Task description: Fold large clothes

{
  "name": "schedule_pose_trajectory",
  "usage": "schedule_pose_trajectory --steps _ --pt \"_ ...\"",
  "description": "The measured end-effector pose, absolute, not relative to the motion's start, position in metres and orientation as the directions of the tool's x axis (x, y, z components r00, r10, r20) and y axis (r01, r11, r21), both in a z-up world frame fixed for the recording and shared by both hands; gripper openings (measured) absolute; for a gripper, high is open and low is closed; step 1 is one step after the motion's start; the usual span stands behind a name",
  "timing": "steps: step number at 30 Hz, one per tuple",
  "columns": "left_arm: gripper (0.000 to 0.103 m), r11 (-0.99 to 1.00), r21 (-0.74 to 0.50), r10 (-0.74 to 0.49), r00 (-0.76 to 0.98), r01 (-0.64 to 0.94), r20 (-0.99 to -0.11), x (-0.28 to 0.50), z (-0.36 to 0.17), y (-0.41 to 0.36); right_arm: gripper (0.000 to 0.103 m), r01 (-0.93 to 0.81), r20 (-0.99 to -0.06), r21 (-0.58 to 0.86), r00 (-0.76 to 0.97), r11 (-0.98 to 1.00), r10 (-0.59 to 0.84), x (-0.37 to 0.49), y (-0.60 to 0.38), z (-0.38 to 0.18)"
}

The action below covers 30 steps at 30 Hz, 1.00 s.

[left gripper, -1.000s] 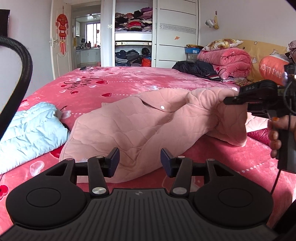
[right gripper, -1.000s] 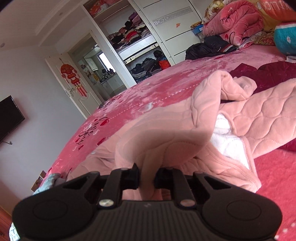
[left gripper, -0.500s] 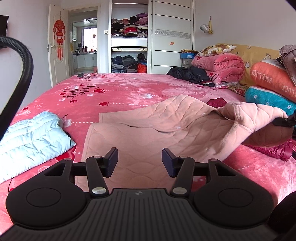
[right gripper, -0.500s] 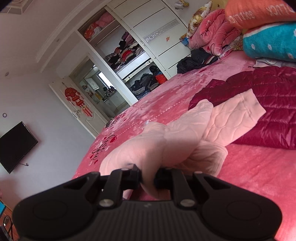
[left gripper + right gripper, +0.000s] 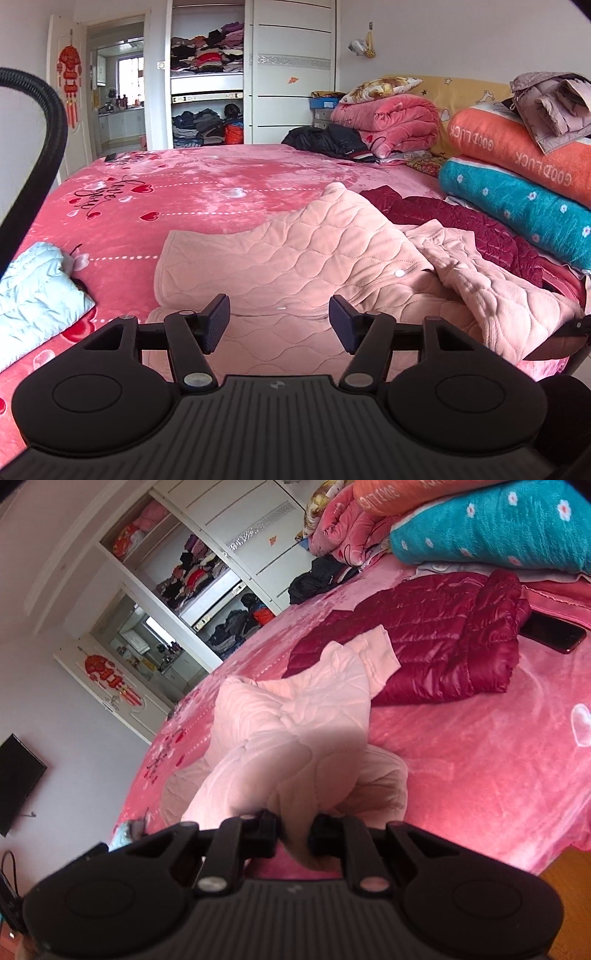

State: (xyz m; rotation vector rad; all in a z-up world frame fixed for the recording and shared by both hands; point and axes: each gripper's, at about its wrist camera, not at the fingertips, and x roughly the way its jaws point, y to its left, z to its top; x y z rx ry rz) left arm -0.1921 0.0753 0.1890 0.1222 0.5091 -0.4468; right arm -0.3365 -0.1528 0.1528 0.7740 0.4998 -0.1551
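- My right hand-held gripper is clenched on a bunch of the pink quilted jacket; in the right wrist view the cloth is pinched between the two fingers and hangs slack in front of the lens.
- My left hand-held gripper is released. Its jaws have just been opening, and nothing sits between them; the jacket's near hem lies just beyond the fingertips.
- The jacket lies on the pink heart-print bed, its body spread fairly flat toward the left, snap buttons showing near the middle. Its right side is rumpled and drawn toward the near right edge of the bed, where I hold it.
- One sleeve end drapes over the maroon puffer jacket lying further right on the bed, so the two garments touch there.
- A pale blue padded garment sits at the near left, apart from the pink one. Whether it is already folded I cannot tell.
- A stack of rolled blankets sits at the far right, and a dark phone lies beside the maroon jacket.
- My judgement on progress: early. The pink jacket is being laid out, not yet folded; no clean fold line shows.
- Left to do, as I read it: flatten the right side, bring the sleeves in, fold the body over, then see to the maroon jacket.
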Motion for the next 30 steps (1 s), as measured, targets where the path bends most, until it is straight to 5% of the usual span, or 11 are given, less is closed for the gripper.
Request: schedule_pose_trajectory --steps 7,15,22,30 --pt "0.075 0.848 0.029 -0.439 0.731 0.53 -0.522 -0.149 0.195 0.03 0.03 0.33 -0.554 0.588 0.83 0.738 0.07 -0.346 -0.162 0.136" --pt "0.079 0.802 0.028 -0.49 0.683 0.597 -0.543 -0.061 0.205 -0.043 0.068 0.415 -0.565 0.592 0.825 0.691 -0.011 -0.385 -0.185 0.137" --pt "0.078 0.765 0.084 -0.475 0.647 0.639 -0.596 0.03 0.2 -0.126 0.07 0.464 -0.539 0.594 0.836 0.657 -0.103 -0.374 -0.221 0.141" --pt "0.078 0.753 0.083 -0.364 0.518 0.653 -0.774 0.127 0.179 -0.195 0.071 0.461 -0.537 0.583 0.836 0.67 -0.108 -0.332 -0.241 0.128"
